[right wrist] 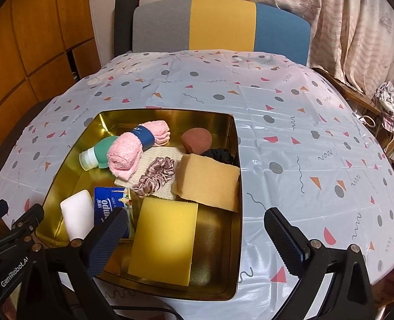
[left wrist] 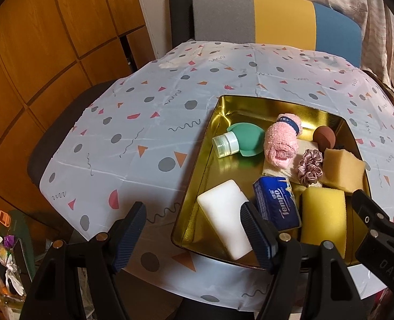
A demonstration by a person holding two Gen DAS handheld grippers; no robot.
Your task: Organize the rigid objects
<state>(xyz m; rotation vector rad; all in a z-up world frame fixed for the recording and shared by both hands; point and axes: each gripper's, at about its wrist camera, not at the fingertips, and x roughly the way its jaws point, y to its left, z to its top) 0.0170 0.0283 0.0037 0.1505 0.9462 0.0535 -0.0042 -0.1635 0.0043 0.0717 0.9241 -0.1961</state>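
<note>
Both grippers wide, empty: left gripper point(left wrist: 194, 229) hovers at gold tin point(left wrist: 197, 184) near edge, right gripper point(right wrist: 197, 237) over yellow sponge point(right wrist: 164, 242); white block point(left wrist: 226, 216) beside tissue pack point(left wrist: 277, 202).

A: Where does the left wrist view sit?

B: Low over the near left edge of the table point(left wrist: 132, 122), angled steeply down and forward along its own two fingers. The gold tin tray point(left wrist: 218, 122) lies to its right, close in, and the tip of the right gripper point(left wrist: 378, 205) pokes in at the frame's right edge.

A: And the right wrist view?

B: Same downward tilt, but from the near right, so the gold tin tray point(right wrist: 237, 144) falls left of centre, just ahead. The left gripper point(right wrist: 12, 213) shows at its left edge.

A: Shared ground?

B: The whole tray, the patterned tablecloth point(left wrist: 148, 101) and the tricolour chair back point(right wrist: 221, 24) beyond.
</note>
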